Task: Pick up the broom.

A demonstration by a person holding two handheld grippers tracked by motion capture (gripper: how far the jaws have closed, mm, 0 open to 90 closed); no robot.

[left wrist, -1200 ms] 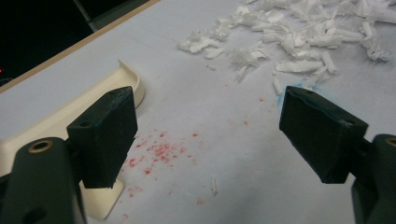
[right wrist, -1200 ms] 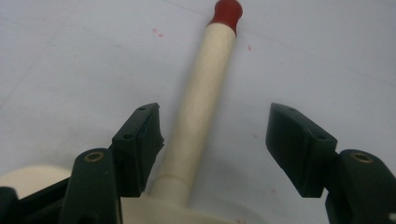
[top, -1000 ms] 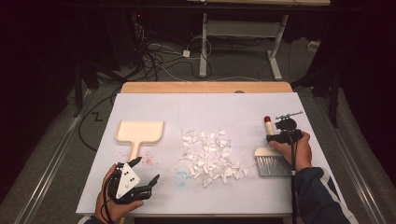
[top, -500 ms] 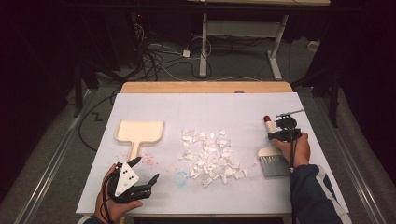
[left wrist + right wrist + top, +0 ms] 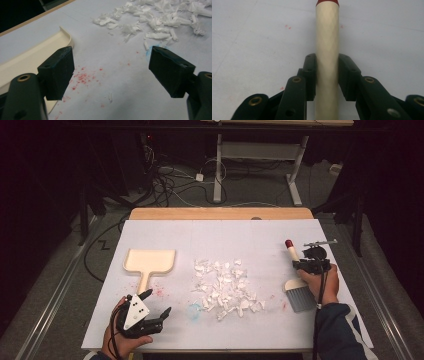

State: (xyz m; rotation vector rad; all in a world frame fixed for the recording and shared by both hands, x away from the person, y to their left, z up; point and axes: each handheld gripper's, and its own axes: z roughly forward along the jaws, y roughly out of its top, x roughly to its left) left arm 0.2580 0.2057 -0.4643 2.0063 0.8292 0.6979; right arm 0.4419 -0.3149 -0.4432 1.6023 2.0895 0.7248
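Note:
A brush lies at the right of the white table sheet [image 5: 250, 232], with a cream handle [image 5: 327, 37], a red tip [image 5: 288, 243] and grey bristles [image 5: 301, 299]. My right gripper [image 5: 306, 265] [image 5: 327, 60] is shut on the handle's middle, a jaw pressed to each side. A pile of white paper scraps [image 5: 225, 287] [image 5: 155, 20] is spread over the middle of the sheet. A cream dustpan [image 5: 149, 261] [image 5: 35, 58] lies flat at the left, handle toward me. My left gripper [image 5: 158, 301] [image 5: 112, 57] rests near the front left, open wide with nothing between its jaws, just right of the dustpan handle.
Red specks [image 5: 82, 77] and a blue smear [image 5: 194, 309] mark the sheet near the left gripper. The wooden table edge [image 5: 220, 213] runs along the far side. Cables and table legs [image 5: 220, 175] lie on the floor beyond.
The right gripper and the brush have shifted slightly to the right. The left gripper has stayed where it was.

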